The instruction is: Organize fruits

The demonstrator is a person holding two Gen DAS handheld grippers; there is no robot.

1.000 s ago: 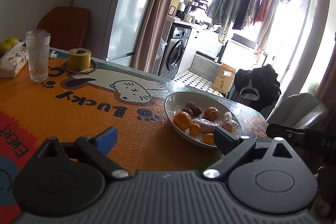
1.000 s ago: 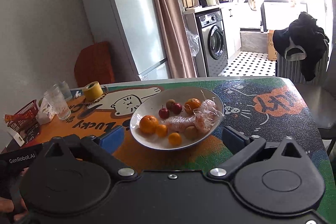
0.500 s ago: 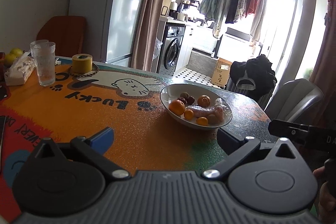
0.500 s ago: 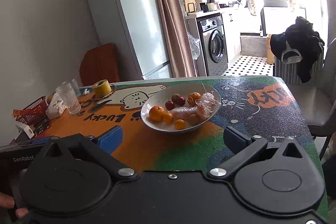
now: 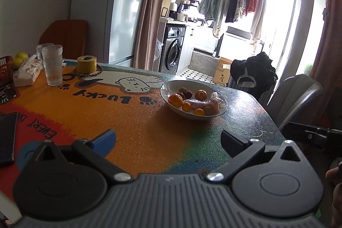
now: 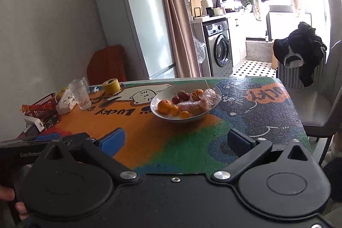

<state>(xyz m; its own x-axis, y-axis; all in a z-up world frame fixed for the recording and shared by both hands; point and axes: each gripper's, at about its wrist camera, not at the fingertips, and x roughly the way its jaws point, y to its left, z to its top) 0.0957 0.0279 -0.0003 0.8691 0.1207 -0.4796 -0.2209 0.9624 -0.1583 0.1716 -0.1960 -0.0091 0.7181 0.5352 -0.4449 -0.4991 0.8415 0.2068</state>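
One white bowl [image 6: 185,119] stood mid-table, holding two oranges, three kumquats and two red fruits [image 6: 176,100]. Left gripper [image 5: 167,139] and right gripper [image 6: 174,140] were spread wide, empty, touching nothing.

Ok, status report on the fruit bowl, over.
Left gripper open, empty. Right gripper open, empty. Fruit bowl on table, short of both; oranges, small red fruits, plastic-wrapped item inside. Nothing between grippers and bowl.

The bench [image 5: 149,142] lies bare between both claws and the bowl [image 5: 171,87], so the way is free. At the far left stand a glass [image 5: 52,65], a tape roll [image 5: 86,64] and a tissue pack [image 5: 26,74].
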